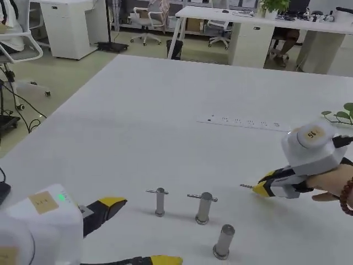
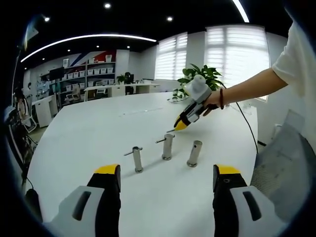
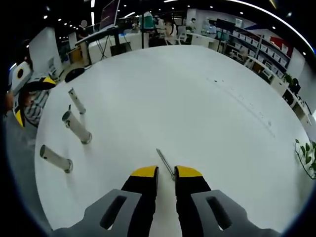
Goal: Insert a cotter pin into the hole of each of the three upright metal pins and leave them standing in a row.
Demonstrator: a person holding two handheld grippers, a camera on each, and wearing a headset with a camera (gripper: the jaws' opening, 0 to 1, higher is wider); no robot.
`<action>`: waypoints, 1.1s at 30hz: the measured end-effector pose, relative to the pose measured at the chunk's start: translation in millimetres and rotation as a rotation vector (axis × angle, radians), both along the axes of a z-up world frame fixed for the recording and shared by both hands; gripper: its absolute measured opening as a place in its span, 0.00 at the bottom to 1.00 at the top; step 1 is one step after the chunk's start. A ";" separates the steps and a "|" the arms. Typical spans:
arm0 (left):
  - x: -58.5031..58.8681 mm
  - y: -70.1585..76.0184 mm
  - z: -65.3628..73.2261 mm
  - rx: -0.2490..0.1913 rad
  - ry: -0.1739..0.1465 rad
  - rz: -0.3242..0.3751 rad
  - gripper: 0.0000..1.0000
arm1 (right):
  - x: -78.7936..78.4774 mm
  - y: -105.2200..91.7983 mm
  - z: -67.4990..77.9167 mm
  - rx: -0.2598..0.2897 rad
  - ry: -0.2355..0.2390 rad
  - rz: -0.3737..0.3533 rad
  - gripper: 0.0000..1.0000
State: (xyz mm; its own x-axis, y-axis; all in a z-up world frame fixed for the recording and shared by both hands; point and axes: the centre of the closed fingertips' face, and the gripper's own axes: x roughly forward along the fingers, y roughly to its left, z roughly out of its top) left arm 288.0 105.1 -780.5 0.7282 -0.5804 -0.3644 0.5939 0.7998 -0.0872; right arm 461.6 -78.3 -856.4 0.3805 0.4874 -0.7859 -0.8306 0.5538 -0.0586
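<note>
Nearest, the left gripper (image 1: 149, 231) holds its fingers wide and empty before three upright metal pins (image 1: 203, 208) on the white surface (image 1: 165, 110), two crossed by cotter pins (image 1: 201, 197), while the right gripper (image 1: 257, 189), near them, pinches another cotter pin (image 1: 246, 186).

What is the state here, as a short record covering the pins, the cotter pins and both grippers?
pins fitted: leftmost pin, middle pin
pin unfitted: nearest pin, upright, hole empty
right gripper: fingers shut on loose cotter pin
left gripper: open, holding nothing
surface: white table
</note>
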 end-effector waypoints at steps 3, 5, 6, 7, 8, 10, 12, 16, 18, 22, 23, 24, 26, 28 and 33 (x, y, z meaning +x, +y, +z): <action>0.3 0.4 0.0 0.001 0.000 0.001 0.75 | 0.8 -2.0 -2.1 -0.014 0.011 0.006 0.14; 0.6 0.4 -0.1 0.000 0.001 0.002 0.75 | 0.6 -3.1 -3.2 -0.026 0.015 0.017 0.14; 0.7 0.3 -0.2 0.000 0.003 0.003 0.75 | 0.0 -2.9 -3.8 -0.028 0.021 0.024 0.14; 0.6 0.1 -0.2 0.000 0.003 0.002 0.75 | -0.6 -3.0 -4.5 -0.031 0.026 0.027 0.14; 0.6 -0.2 -0.2 0.000 0.003 0.001 0.75 | -1.0 -3.6 -5.6 -0.040 0.032 0.032 0.14; 0.5 -0.7 0.0 0.001 0.002 -0.002 0.74 | -2.3 -4.5 -8.1 -0.056 0.043 0.047 0.13; 0.3 -1.5 -0.2 -0.001 0.005 -0.003 0.74 | -3.6 -3.0 -7.2 -0.042 0.071 0.039 0.11; -0.8 -3.1 -1.3 -0.001 0.013 -0.008 0.74 | -4.3 -3.2 -7.3 -0.075 0.073 0.071 0.11; -1.5 -4.2 -1.5 0.000 0.014 -0.013 0.74 | -3.8 -2.5 -7.7 -0.104 0.069 0.100 0.09; -1.8 -5.2 -1.0 -0.001 0.015 -0.017 0.74 | -3.4 -3.4 -8.4 -0.182 0.054 0.155 0.05; -1.8 -5.3 -0.9 -0.001 0.015 -0.017 0.74 | -3.5 -2.7 -8.5 -0.192 0.050 0.159 0.05; -1.8 -5.5 -0.7 -0.001 0.014 -0.018 0.74 | -3.3 -2.7 -8.3 -0.224 0.032 0.199 0.05; -2.1 -5.8 -0.4 -0.002 0.015 -0.021 0.74 | -0.8 -2.8 -8.9 -0.243 0.018 0.215 0.04; -2.1 -5.7 -0.1 0.001 0.014 -0.022 0.74 | 0.1 -2.5 -8.9 -0.257 0.006 0.233 0.03; -2.7 -5.4 0.7 0.001 0.012 -0.025 0.74 | 0.5 -2.7 -8.8 -0.280 -0.024 0.257 0.02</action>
State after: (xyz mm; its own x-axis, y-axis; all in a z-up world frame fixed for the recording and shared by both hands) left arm 285.3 99.7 -779.8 0.7088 -0.5981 -0.3740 0.6128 0.7847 -0.0935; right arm 462.1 -80.9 -865.2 0.2935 0.3368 -0.8946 -0.9369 0.2875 -0.1992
